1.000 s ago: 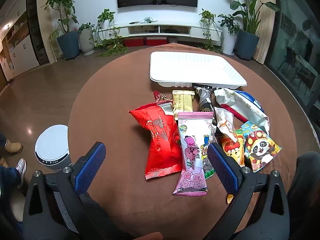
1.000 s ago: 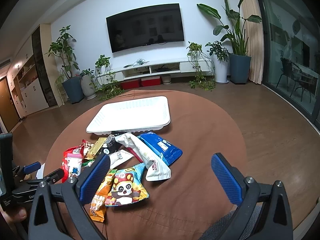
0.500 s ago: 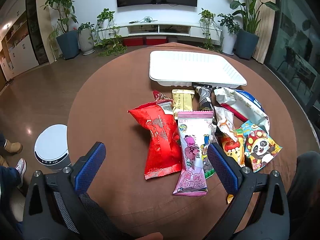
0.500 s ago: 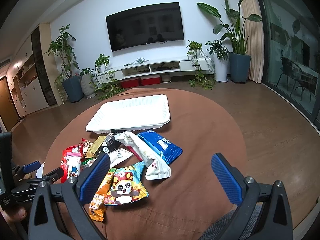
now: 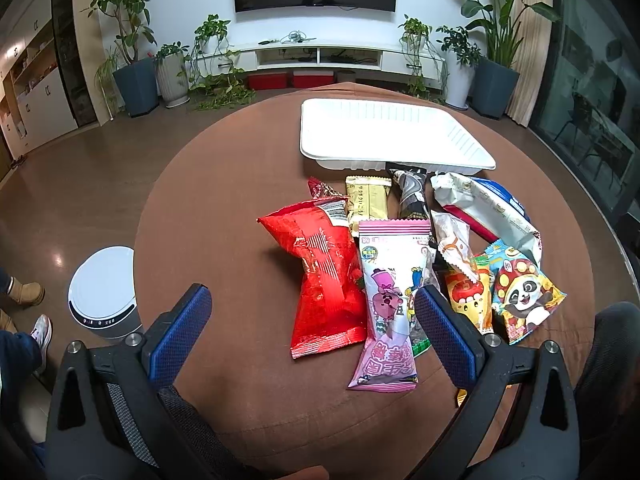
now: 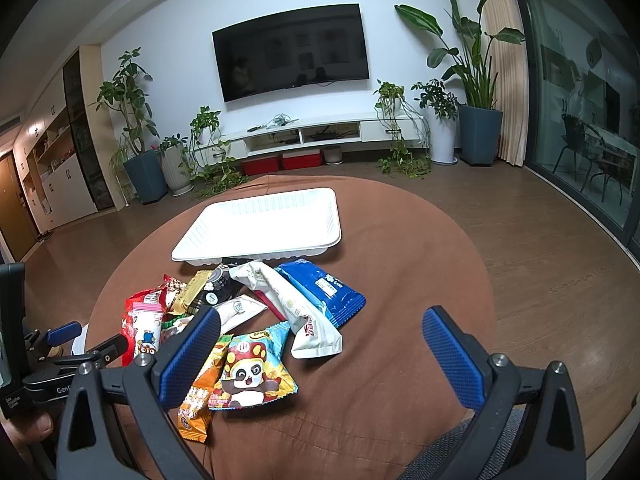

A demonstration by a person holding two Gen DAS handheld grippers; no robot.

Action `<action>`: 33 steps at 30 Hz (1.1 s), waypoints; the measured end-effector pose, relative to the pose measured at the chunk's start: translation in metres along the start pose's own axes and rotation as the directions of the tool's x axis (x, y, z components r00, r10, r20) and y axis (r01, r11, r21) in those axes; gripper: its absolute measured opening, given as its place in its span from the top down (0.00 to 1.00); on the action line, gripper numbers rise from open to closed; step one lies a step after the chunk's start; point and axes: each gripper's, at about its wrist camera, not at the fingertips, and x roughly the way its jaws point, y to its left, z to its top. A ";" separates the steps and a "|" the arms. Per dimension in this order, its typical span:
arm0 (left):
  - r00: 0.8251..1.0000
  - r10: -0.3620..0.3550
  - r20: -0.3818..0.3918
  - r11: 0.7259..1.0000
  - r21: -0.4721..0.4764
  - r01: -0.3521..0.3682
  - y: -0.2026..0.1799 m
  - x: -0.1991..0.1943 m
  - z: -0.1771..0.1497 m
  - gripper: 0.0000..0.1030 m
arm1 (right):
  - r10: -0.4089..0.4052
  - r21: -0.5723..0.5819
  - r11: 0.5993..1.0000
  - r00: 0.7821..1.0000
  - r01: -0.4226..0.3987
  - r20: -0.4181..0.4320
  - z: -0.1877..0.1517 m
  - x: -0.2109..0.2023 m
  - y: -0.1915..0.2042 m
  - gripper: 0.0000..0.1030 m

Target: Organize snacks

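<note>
Honestly, both grippers were wide open, holding nothing; the pink snack packet (image 5: 390, 300) lay lengthwise just ahead of the left gripper (image 5: 312, 340), pile near the table's (image 5: 224, 208) front edge, below the white tray (image 5: 384, 132)

1. Soft, even indoor light from overhead; the brown desk (image 5: 224, 200) shows only faint shadows.
2. Glare spots shine on the wooden floor (image 5: 60, 256) and the red snack bag (image 5: 320, 264).
3. Fisheye bending curves walls; corners go black.
4. The television (image 6: 292, 56) reflects the room. Focus is sharp throughout.
</note>
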 end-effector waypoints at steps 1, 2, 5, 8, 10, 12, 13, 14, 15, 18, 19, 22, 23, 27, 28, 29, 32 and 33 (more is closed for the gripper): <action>1.000 0.001 0.001 1.000 0.000 -0.001 0.000 0.000 0.000 0.00 | 0.000 0.000 1.000 1.000 0.000 0.000 0.000 0.000 0.000 0.00; 1.000 0.003 0.001 1.000 0.000 -0.003 0.001 0.001 0.000 0.00 | -0.001 0.000 1.000 1.000 0.001 0.000 0.000 0.000 0.000 0.00; 1.000 0.011 0.002 1.000 -0.006 -0.011 0.007 0.003 0.001 0.00 | -0.001 0.000 1.000 1.000 0.001 0.000 0.000 0.000 0.000 0.00; 1.000 -0.011 0.010 0.999 -0.043 0.011 0.021 0.002 0.004 0.00 | -0.001 -0.002 1.000 1.000 0.001 0.002 0.000 0.000 0.000 0.00; 0.997 -0.072 0.023 0.994 -0.083 0.074 0.035 0.002 0.004 0.00 | -0.001 -0.003 1.000 1.000 0.001 0.001 0.001 0.000 0.000 0.00; 0.994 -0.107 0.006 0.991 -0.080 0.107 0.042 0.005 0.004 0.00 | 0.000 -0.006 1.000 1.000 0.000 0.001 0.000 0.002 0.000 0.00; 0.994 -0.106 0.001 0.993 -0.049 0.106 0.043 0.006 0.003 0.00 | 0.002 -0.006 1.000 1.000 -0.002 -0.001 0.000 0.002 0.000 0.00; 0.995 -0.096 0.011 0.995 -0.023 0.096 0.042 0.005 0.002 0.00 | 0.004 -0.006 1.000 1.000 -0.004 -0.002 -0.001 0.002 -0.001 0.00; 0.997 -0.079 0.024 0.997 0.013 0.079 0.039 0.004 0.001 0.00 | 0.007 -0.008 1.000 1.000 -0.007 -0.005 -0.002 0.003 -0.001 0.00; 0.998 -0.060 -0.004 0.996 0.072 0.060 0.032 0.006 0.000 0.00 | 0.018 -0.019 1.000 1.000 -0.018 -0.012 -0.003 0.006 0.001 0.00; 0.997 -0.062 -0.054 0.998 0.028 0.064 0.034 0.012 0.003 0.00 | 0.020 -0.024 1.000 1.000 -0.020 -0.014 -0.003 0.007 0.001 0.00; 0.987 -0.095 -0.130 0.992 -0.100 0.082 0.045 0.030 0.006 0.00 | 0.028 -0.033 0.999 0.999 -0.029 -0.016 -0.004 0.008 0.002 0.00; 0.985 -0.096 -0.141 0.991 -0.110 0.081 0.048 0.034 0.006 0.01 | 0.031 -0.035 0.999 0.999 -0.031 -0.018 -0.004 0.009 0.003 0.00; 0.985 -0.093 -0.149 0.992 -0.103 0.078 0.055 0.045 0.010 0.04 | 0.027 -0.039 0.999 0.999 -0.028 -0.019 -0.004 0.011 0.001 0.00; 0.982 -0.102 -0.156 0.992 -0.095 0.087 0.054 0.048 0.011 0.04 | 0.029 -0.036 0.999 0.999 -0.030 -0.024 -0.004 0.012 0.000 0.00; 0.981 -0.104 -0.163 0.993 -0.078 0.092 0.050 0.050 0.013 0.05 | 0.032 -0.033 0.999 0.999 -0.033 -0.031 -0.004 0.015 -0.001 0.00; 0.978 -0.111 -0.177 0.994 -0.024 0.108 0.034 0.059 0.018 0.05 | 0.040 -0.038 0.998 0.998 -0.042 -0.042 -0.005 0.019 0.002 0.00; 0.978 -0.109 -0.180 0.994 -0.010 0.109 0.028 0.063 0.019 0.10 | 0.042 -0.043 0.998 0.998 -0.044 -0.045 -0.005 0.020 0.003 0.00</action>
